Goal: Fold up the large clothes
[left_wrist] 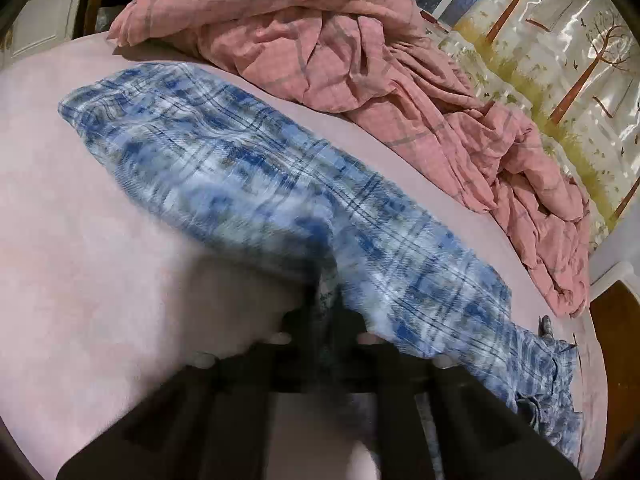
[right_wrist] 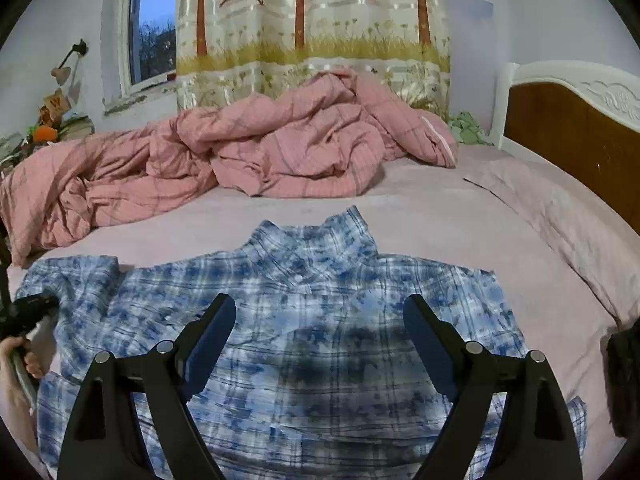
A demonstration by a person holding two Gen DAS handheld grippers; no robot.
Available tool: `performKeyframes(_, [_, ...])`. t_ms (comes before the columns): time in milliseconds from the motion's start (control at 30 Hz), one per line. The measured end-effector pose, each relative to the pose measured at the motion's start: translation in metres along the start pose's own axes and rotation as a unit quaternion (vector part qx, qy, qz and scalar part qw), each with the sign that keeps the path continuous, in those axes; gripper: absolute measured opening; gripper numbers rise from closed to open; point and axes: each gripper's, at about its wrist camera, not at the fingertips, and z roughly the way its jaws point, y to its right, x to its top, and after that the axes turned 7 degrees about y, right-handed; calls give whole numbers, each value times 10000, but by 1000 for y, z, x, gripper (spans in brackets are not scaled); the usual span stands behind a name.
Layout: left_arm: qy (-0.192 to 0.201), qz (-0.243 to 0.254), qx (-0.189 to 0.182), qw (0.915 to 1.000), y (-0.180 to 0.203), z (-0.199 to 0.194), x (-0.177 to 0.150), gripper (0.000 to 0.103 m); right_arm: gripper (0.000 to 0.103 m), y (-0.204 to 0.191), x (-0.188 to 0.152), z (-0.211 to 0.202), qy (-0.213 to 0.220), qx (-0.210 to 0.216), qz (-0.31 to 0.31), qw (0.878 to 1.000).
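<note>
Shirt: the blue-and-white plaid shirt (right_wrist: 320, 320) lay spread flat, buttoned front up, on the pink bed sheet (right_wrist: 420, 208), collar toward twelve o'clock in the right wrist view and sleeves out at nine and three.
Left gripper: the left gripper (left_wrist: 326, 304) had its jaws drawn together, and in its own blurred view they seemed to pinch the shirt's near edge at about six o'clock; a fold of plaid cloth rose between the dark fingers.
Right gripper: the right gripper (right_wrist: 320, 340) hovered over the shirt's chest with jaws wide apart and nothing between them.
Hand: a person's hand (right_wrist: 16, 356) held the left tool at nine o'clock in the right view, beside the sleeve.
Background: a rumpled pink duvet (right_wrist: 240, 152) sat well behind the shirt at twelve o'clock, apart from it.
Step, as judged: taking hold of the left side to begin the first lengthwise fold.
Doing it well: the right jaws probably needed a matching bite on the same side, near the shoulder, so both corners would travel together.
Caution: lifting from one pinch alone would likely drag and wrinkle the body; keeping the cloth low and taut should give a straight crease.
Landing: the folded edge should stay on bare sheet, short of the duvet.
</note>
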Motion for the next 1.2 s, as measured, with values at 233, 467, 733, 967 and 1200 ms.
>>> performKeyframes(233, [1038,809,-880,9874,75,-92,14,3,87,15,-3,13,-219,-144,162,9995])
performKeyframes(467, [639,1845,-1632,9671,178,-111,-39,3,87,21,-3,19,-305,-140,271,9991])
performKeyframes(733, [-429,2618,-1794,9473,233,-84,-106,41,87,24,-3,19,-297,-259,215,9990])
performKeyframes(967, [629,2249,-1754,9564,204,-143,-55,84,87,41,1,16,-258,-273,433,9984])
performKeyframes(1200, [1096,1922,-543,9737,152,-139,-6,99,87,46,2,15,-267,-271,506,9980])
